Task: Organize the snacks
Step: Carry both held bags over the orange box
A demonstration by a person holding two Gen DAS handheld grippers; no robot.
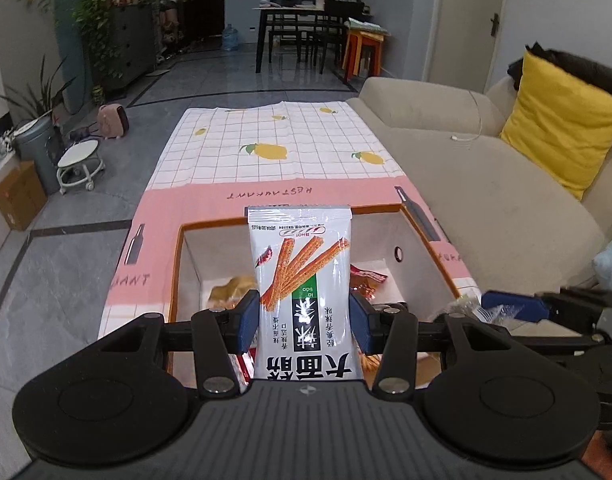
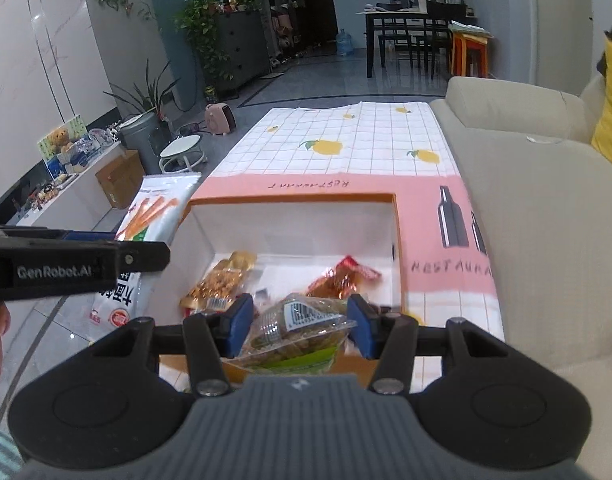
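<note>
My left gripper is shut on a white spicy-stick snack pack, held upright over the near left of an open white box with an orange rim. The same pack and left gripper show at the left of the right wrist view. My right gripper is shut on a clear green-labelled snack pack over the box's near edge. Inside the box lie a yellow peanut pack and a red-orange pack.
The box sits on a low table with a pink and lemon-print cloth. A beige sofa with a yellow cushion runs along the right. A stool, bin and cardboard box stand on the floor at left.
</note>
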